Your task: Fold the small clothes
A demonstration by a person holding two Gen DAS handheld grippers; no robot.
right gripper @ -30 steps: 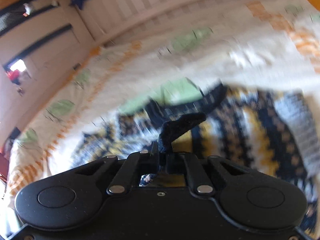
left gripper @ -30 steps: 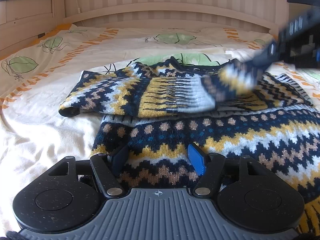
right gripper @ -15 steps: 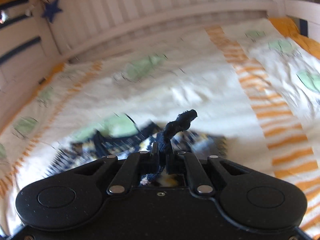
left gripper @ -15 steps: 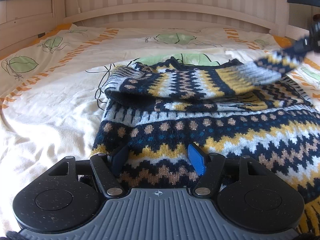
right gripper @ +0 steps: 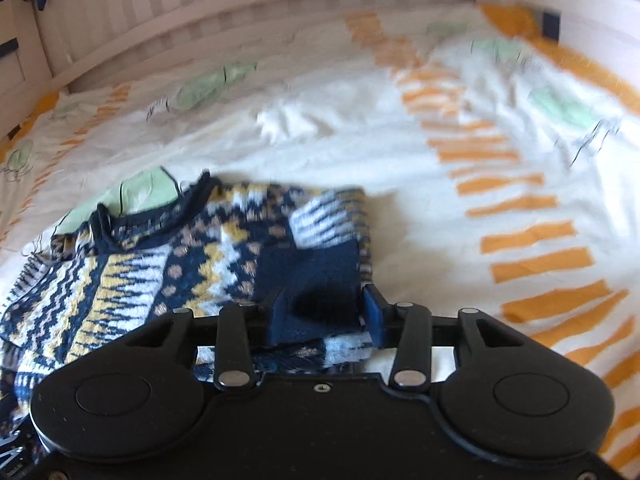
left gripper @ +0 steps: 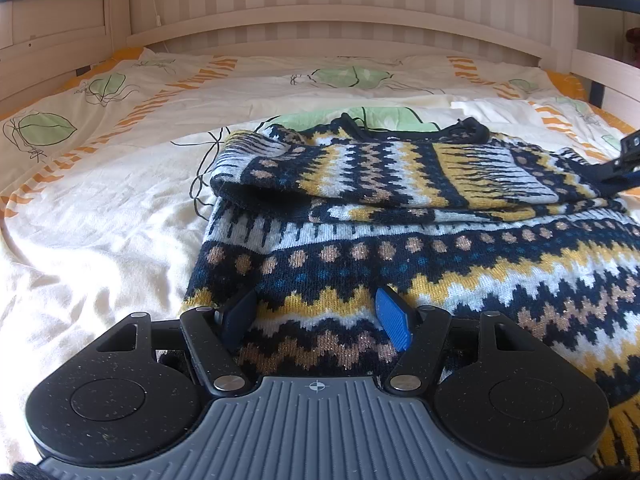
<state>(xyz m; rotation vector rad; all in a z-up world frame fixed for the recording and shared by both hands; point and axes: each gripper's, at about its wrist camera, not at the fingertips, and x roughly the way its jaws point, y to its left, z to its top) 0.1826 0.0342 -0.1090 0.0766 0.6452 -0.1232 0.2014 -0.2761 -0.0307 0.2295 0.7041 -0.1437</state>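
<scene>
A navy, yellow and white patterned knit sweater (left gripper: 400,256) lies on the bed. One sleeve (left gripper: 384,176) is folded across its chest toward the right. My left gripper (left gripper: 316,316) is open and rests low over the sweater's lower left part, fingers apart with knit between them. My right gripper (right gripper: 324,312) is open over the sleeve's navy cuff (right gripper: 316,272), which lies loose between the fingers at the sweater's right edge. The right gripper also shows at the right edge of the left wrist view (left gripper: 624,160).
The bed sheet (left gripper: 100,208) is cream with green leaves and orange stripes, and wrinkled. A white slatted headboard (left gripper: 320,32) stands at the back and wooden side rails (right gripper: 580,4) run along the edges. Bare sheet (right gripper: 460,208) lies right of the sweater.
My right gripper carried the sleeve from the left across the sweater to the right, lowered it and opened, letting the cuff go. My left gripper stayed in place.
</scene>
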